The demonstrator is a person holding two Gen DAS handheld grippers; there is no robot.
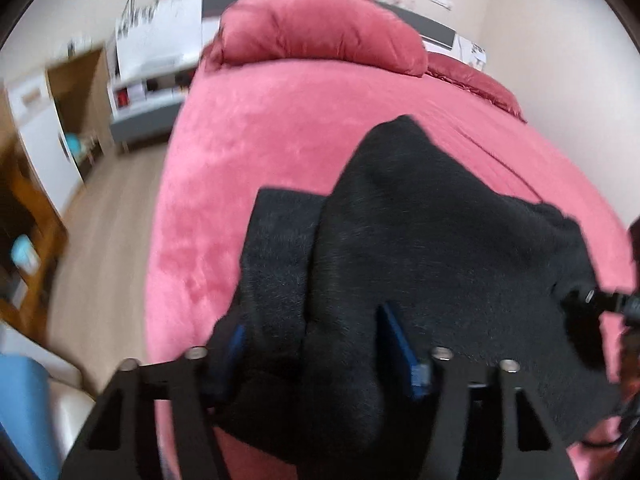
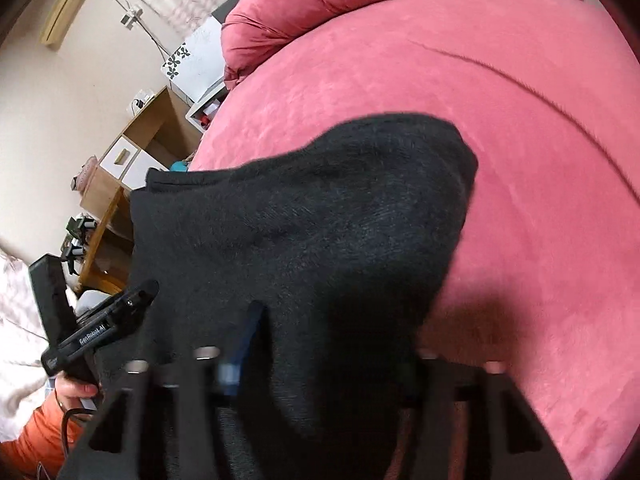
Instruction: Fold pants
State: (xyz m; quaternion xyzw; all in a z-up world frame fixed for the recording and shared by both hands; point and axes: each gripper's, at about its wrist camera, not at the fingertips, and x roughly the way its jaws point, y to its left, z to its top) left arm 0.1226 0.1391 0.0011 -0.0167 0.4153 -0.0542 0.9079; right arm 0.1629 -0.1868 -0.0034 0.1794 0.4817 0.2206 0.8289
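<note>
Lying bunched on the pink bed (image 1: 280, 152), well short of the pink pillow (image 1: 320, 28), are the black pants (image 1: 420, 220). Left claw (image 1: 316, 344) pinches a thick fold of the pants between its blue pads. Right claw (image 2: 332, 344) is buried in the pants; one blue pad shows, and whether it clamps I can't tell.

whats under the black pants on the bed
The black pants lie on the pink bedspread, which shows around them. Whatever sits directly beneath the fabric is covered and cannot be seen.
</note>
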